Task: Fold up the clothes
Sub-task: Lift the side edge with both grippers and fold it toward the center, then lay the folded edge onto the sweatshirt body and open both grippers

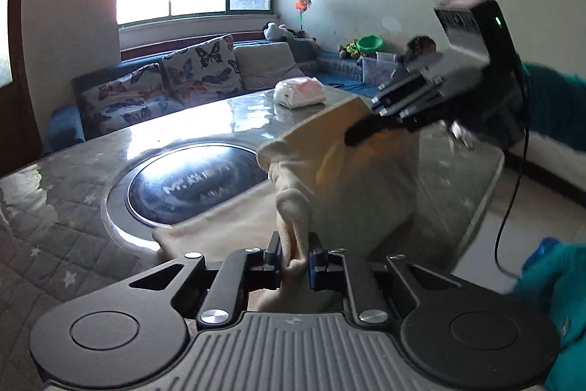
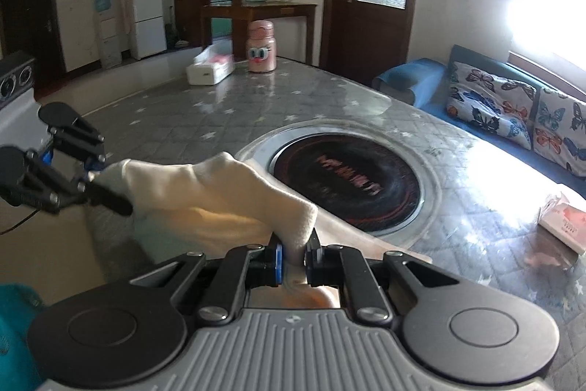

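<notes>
left gripper: nearest in the left wrist view, jaws pinching a bunched fold of the cream garment; cloth is sitting between the pads, no gap showing.
right gripper: nearest in the right wrist view, jaws clamping another fold of the same garment; pads are pressing cloth on both sides.
cream garment: hanging stretched between the two grippers, lifted above the near edge of the table, its lower part trailing on the tabletop just beside the round burner.
sleeve: teal, showing at the right edge of the left wrist view, beside the gripper body.
round burner: black glass disc with a metal ring, set in the middle of the table, just beyond the garment.
table: grey quilted star-pattern cover under a glossy sheet, reflecting window light.
red-and-white box: lying on the table, right of the burner.
tissue box: white, sitting at the far end of the table.
pink bottle: standing upright just beside the tissue box, cartoon eyes facing the camera.
sofa: beyond the table, carrying butterfly cushions.
</notes>
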{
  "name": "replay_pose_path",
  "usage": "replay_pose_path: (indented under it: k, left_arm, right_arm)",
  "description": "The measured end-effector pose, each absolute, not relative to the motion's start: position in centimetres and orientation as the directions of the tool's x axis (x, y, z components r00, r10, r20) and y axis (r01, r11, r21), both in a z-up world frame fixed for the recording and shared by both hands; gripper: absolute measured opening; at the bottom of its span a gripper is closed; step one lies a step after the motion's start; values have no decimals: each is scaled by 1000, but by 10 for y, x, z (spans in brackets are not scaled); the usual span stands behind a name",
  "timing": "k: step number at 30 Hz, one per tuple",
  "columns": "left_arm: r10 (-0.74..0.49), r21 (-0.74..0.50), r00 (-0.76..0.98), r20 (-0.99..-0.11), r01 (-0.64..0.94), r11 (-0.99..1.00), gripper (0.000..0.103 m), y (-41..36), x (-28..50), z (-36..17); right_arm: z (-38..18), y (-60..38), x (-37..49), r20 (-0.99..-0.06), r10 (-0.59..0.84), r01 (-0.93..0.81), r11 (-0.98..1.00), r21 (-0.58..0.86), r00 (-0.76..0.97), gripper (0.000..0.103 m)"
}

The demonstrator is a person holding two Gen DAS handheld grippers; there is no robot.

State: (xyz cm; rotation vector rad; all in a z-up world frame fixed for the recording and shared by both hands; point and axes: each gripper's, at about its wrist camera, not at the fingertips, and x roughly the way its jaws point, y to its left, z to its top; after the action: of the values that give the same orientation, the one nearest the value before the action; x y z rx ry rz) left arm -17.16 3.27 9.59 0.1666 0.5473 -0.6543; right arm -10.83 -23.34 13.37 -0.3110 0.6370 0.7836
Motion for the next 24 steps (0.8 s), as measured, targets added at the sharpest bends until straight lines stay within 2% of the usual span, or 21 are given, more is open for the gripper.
replay_pose_path:
  k: [7,9,11,14,17,20,24]
  left_arm:
    - [-483,-93,645,-592,541,836,12,38,-77,69]
    - [-449,-97,649,-614,502,859,12,36,-63,53]
    - [-414,-97,657,-630,462,882,13,36,-57,42]
    - [-388,-115,665,-638,416,902,18,39,-55,34]
    - [-378,-121,680,-628,395,911,18,44,-56,33]
    - [-374,-137,690,-620,374,917,18,47,-59,34]
    - [-379,-146,700,-605,370,917,23,44,-62,36]
  right_arm:
    - [98,-220,-29,-668,484,-642,766,13,564,11]
    - [80,-218,-16,-678,466,-614,789,28,569,15]
    - [65,-220,-9,-682,448,-579,814,44,578,22]
    - [54,-230,-7,-677,447,-549,832,75,584,22]
    - [57,-243,-14,-663,444,-526,846,88,603,33]
    - [60,-260,-27,-656,437,-501,859,102,615,33]
    - [58,-280,-48,-665,416,-475,874,104,620,33]
